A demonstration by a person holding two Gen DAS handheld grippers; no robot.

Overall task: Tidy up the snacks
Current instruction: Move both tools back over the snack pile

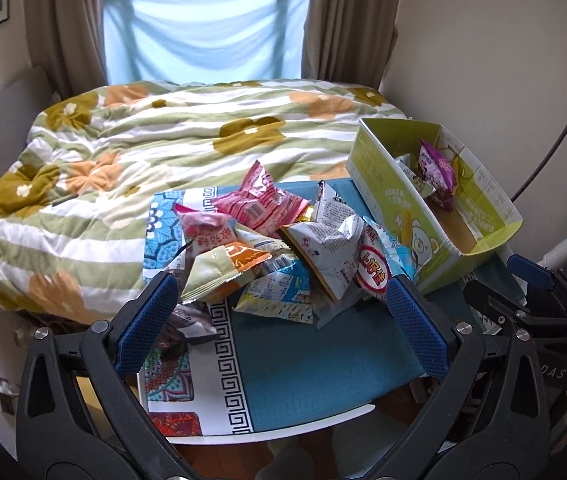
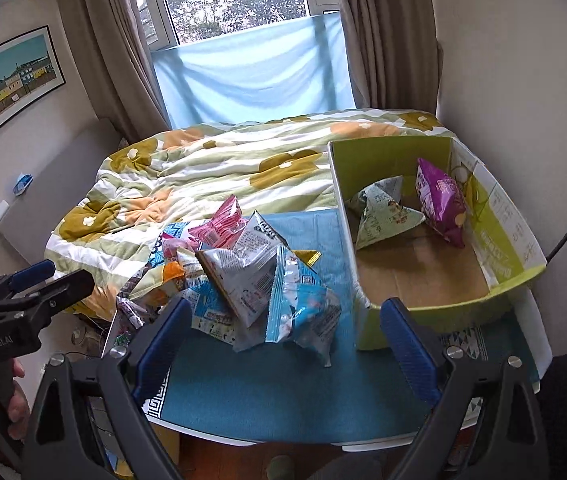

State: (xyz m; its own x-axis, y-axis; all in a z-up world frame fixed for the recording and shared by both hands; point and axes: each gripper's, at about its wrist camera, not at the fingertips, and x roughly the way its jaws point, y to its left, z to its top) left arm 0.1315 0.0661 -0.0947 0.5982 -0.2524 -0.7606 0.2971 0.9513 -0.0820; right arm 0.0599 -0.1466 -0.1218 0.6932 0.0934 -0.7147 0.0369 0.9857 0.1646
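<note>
Hovering both wide-open, empty: my left gripper (image 1: pixel 281 300) faces the snack pile (image 1: pixel 267 248) at twelve o'clock, nearer than my right gripper (image 2: pixel 285 330); box (image 2: pixel 435 280) at two.

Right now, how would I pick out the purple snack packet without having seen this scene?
Find the green cardboard box at the right end of the blue-covered table. The purple packet leans against its far right wall beside a pale green triangular packet. It is the only purple one; the rest lie piled outside the box.
</note>
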